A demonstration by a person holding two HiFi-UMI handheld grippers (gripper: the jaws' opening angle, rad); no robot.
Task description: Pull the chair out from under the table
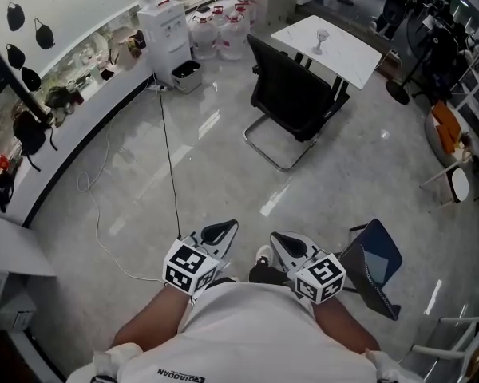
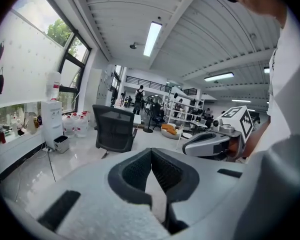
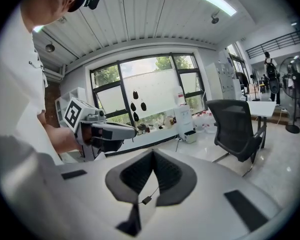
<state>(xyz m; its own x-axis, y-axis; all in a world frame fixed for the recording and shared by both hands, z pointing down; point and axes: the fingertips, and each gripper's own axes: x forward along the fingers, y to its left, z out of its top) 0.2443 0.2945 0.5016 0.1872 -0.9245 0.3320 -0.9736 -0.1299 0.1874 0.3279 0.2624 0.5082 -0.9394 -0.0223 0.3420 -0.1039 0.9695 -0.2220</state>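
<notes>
Far across the floor: black office chair (image 1: 291,98), backrest nearest, seat tucked at white tabletop (image 1: 347,54). Near, side by side: left hand-held gripper (image 1: 220,231) and right hand-held gripper (image 1: 286,242), both closed, empty.

Office — swivel chair (image 1: 291,98), water dispenser (image 1: 165,37)

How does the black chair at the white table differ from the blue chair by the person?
The black chair is pushed up to the white table, across the floor; the blue chair stands alone beside the right gripper. The black chair has a silver sled base, the blue chair a dark frame. Neither is gripped.
</notes>
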